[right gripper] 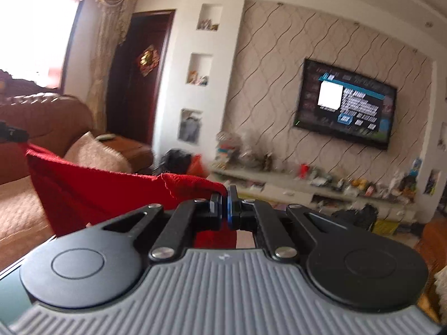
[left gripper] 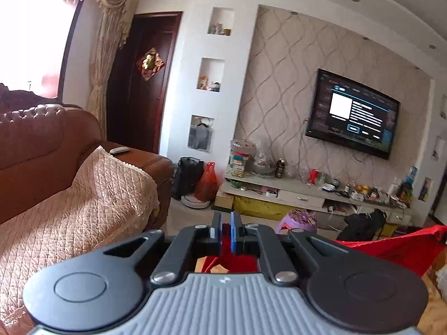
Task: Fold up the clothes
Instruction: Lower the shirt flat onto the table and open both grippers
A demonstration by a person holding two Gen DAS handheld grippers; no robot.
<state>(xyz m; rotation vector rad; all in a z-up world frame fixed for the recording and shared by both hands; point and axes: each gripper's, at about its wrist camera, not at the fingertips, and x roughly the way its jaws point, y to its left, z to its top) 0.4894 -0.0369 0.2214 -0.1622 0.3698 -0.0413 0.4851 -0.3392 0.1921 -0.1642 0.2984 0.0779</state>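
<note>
A red garment (right gripper: 97, 189) hangs stretched in the air between my two grippers. In the right wrist view, my right gripper (right gripper: 225, 192) is shut on a bunched red edge at its blue pads. The cloth's far corner runs left to my left gripper (right gripper: 11, 135), seen at that frame's edge. In the left wrist view, my left gripper (left gripper: 225, 217) has its blue pads almost together, with red cloth (left gripper: 237, 262) showing just below them. The garment (left gripper: 399, 248) stretches off to the right there. The lower part of the garment is hidden behind the gripper bodies.
A brown leather sofa (left gripper: 36, 136) with a quilted beige cover (left gripper: 83, 201) lies to the left, with a remote (left gripper: 119, 150) on its arm. Ahead are a wall TV (left gripper: 352, 114), a cluttered low shelf (left gripper: 301, 192), a purple stool (left gripper: 299, 220) and bags (left gripper: 206, 181) on the floor.
</note>
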